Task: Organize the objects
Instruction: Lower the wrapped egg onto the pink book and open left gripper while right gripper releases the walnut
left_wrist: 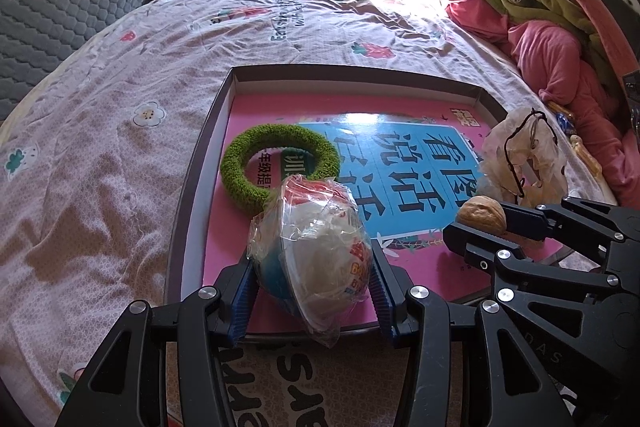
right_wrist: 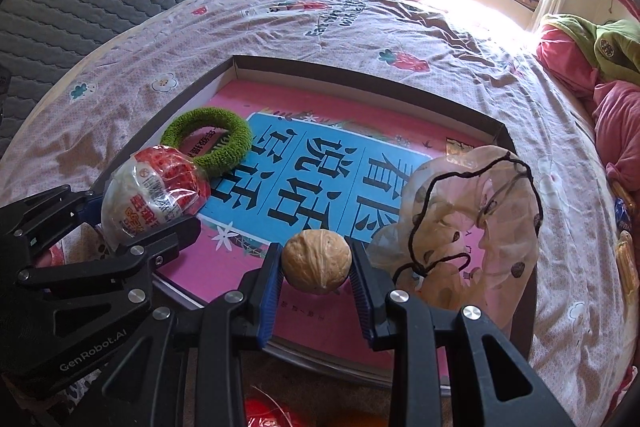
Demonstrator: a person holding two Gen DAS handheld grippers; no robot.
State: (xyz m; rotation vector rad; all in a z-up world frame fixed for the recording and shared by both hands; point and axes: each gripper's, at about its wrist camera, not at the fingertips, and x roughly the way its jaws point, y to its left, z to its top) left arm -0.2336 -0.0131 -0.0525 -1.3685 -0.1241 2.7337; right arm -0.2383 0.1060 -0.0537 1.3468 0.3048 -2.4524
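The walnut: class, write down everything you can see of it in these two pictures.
The walnut is whole and unshelled, round, tan, with a wrinkled shell and a seam running down to a small point at the bottom. It is clamped at its sides between the blue ribbed pads of the right hand-held gripper, held above the near part of the tray with the pink book. A sheer bag stands just to its right; whether they touch cannot be told.

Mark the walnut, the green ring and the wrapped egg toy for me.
walnut [right_wrist: 316, 262]: right wrist view, shell front.
green ring [left_wrist: 236, 171]: left wrist view, left band.
wrapped egg toy [left_wrist: 316, 251]: left wrist view, wrapper middle.
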